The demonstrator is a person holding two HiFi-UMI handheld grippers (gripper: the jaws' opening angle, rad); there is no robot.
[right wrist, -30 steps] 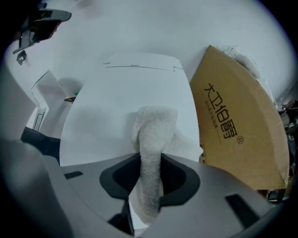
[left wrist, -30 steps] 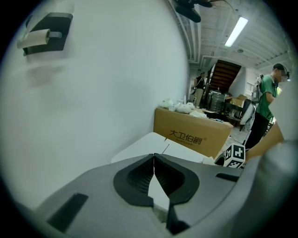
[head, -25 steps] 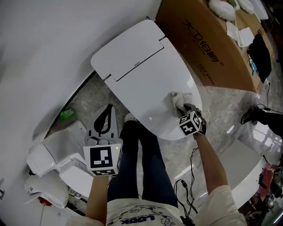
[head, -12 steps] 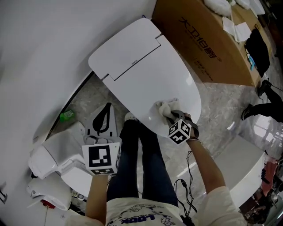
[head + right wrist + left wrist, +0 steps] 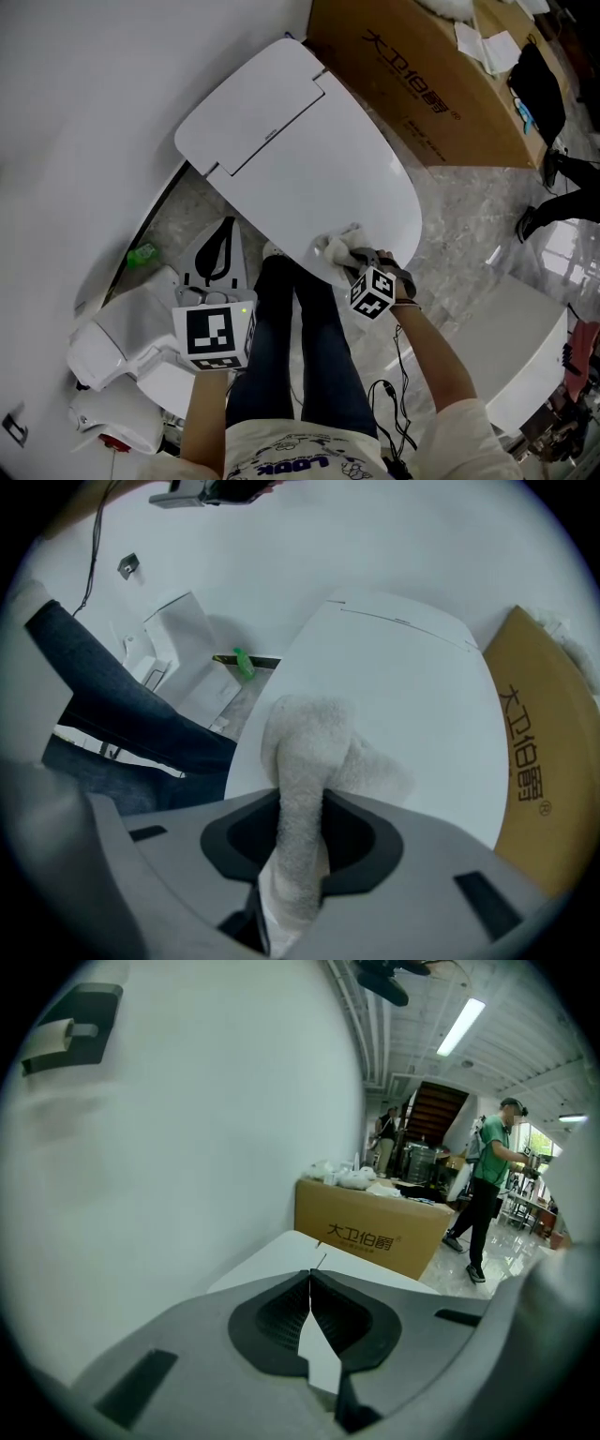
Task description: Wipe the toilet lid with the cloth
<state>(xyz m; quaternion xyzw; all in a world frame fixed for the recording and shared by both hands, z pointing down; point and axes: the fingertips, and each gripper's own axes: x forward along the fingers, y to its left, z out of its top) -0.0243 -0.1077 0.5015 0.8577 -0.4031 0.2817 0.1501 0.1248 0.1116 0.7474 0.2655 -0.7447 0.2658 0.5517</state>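
Your right gripper grips the cloth on the toilet lid. Your left gripper is clenched and empty. A cardboard box sits at upper right.

Toilet lid carried the cloth at its near edge, with cardboard box on marble floor alongside.

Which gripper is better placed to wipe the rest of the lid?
Right, probably. The right gripper has its jaws shut on the cloth, which rests on the lid's near edge. The left gripper is shut, empty, and held off the lid.
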